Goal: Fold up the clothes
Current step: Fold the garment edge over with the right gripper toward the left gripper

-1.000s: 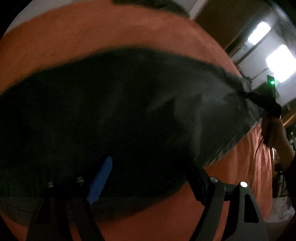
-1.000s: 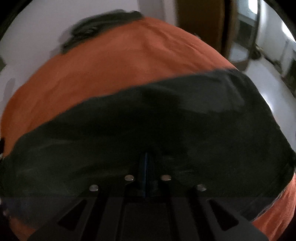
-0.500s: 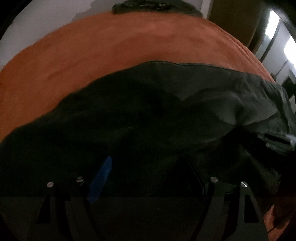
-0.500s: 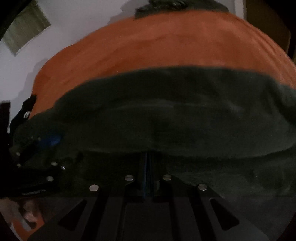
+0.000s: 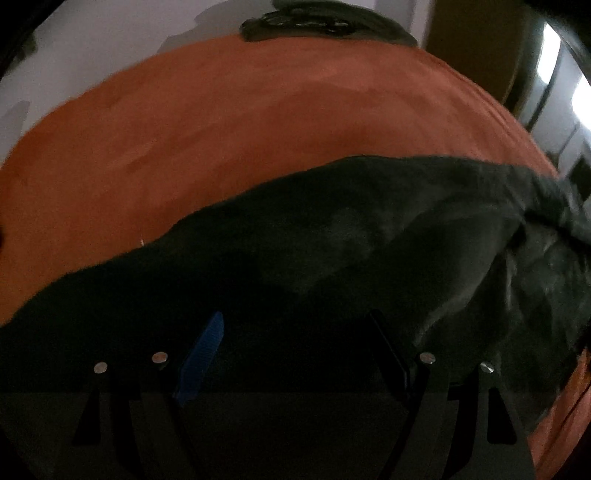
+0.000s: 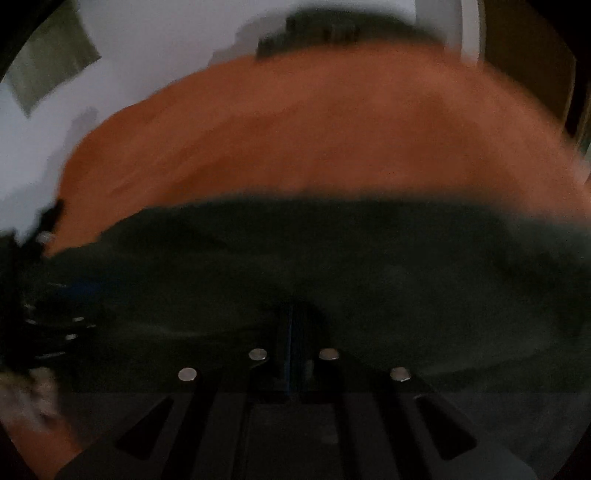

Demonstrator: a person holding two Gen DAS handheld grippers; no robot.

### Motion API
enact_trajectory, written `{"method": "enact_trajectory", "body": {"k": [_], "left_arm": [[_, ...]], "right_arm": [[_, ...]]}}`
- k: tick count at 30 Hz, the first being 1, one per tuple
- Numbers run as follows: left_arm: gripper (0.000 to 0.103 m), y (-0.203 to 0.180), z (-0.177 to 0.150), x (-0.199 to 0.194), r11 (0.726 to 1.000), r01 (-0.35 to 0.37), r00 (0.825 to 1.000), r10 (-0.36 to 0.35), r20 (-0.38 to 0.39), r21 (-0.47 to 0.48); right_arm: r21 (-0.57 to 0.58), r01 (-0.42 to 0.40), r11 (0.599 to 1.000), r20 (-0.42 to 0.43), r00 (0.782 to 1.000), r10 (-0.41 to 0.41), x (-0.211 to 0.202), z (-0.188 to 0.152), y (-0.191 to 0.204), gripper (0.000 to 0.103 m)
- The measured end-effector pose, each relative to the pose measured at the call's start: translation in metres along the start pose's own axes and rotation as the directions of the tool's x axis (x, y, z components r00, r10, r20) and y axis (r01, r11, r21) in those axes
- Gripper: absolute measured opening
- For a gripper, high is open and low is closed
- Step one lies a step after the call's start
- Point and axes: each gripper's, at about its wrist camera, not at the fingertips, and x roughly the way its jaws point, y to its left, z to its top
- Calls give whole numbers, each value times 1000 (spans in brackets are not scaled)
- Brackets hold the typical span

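A dark grey-green garment [image 5: 332,258] lies across the orange bed cover [image 5: 221,129]. My left gripper [image 5: 295,325] is open, its fingers wide apart just over the garment's near edge, with a blue pad [image 5: 207,347] showing on the left finger. In the right wrist view the garment [image 6: 332,258] fills the lower half, blurred. My right gripper [image 6: 291,317] is shut on a fold of the garment. The left gripper shows dimly at the far left of that view [image 6: 55,325].
A dark pile of clothes [image 5: 325,26] lies at the far edge of the bed against a white wall [image 5: 110,48]. A wooden door [image 5: 476,44] and bright windows are at the far right.
The garment was held up and stretched between both grippers; now it lies lower on the bed and more orange cover shows. The left gripper stays open. The right gripper keeps its hold and is moving.
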Motion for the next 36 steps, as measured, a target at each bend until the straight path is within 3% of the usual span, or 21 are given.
{"method": "enact_trajectory", "body": {"k": [1, 5, 8, 12, 16, 20, 22, 27, 31, 36], "left_arm": [[80, -3, 2, 5, 1000, -2, 1000, 2, -2, 1], [80, 6, 0, -3, 1000, 1, 1000, -1, 5, -14], [80, 12, -11, -12, 1000, -17, 1000, 17, 5, -13], [80, 12, -14, -16, 1000, -1, 1000, 1, 8, -12], [80, 10, -15, -10, 1000, -4, 1000, 4, 24, -9], [80, 9, -16, -7, 1000, 3, 1000, -3, 30, -9], [80, 10, -17, -6, 1000, 3, 999, -2, 32, -8], [81, 9, -19, -6, 1000, -6, 999, 6, 39, -2], [81, 13, -22, -9, 1000, 3, 999, -3, 46, 1], [81, 16, -24, -9, 1000, 8, 998, -7, 58, -9]], "right_arm": [[11, 42, 999, 17, 999, -42, -1, 5, -19, 21], [135, 165, 977, -32, 986, -162, 19, 11, -106, 21], [99, 111, 989, -20, 994, -110, 22, 4, -128, 1], [32, 165, 986, 4, 986, -165, 19, 10, -147, 0], [72, 117, 991, -7, 993, -117, 8, 13, -182, 0], [192, 214, 958, -5, 976, -217, -5, 17, -227, 0], [255, 177, 951, -16, 984, -179, -4, 16, -258, 0], [234, 256, 938, -33, 966, -256, 2, 27, -278, 0], [248, 251, 936, -36, 968, -250, 7, 33, -290, 0], [404, 239, 883, 9, 964, -265, -6, 29, -308, 0]]}}
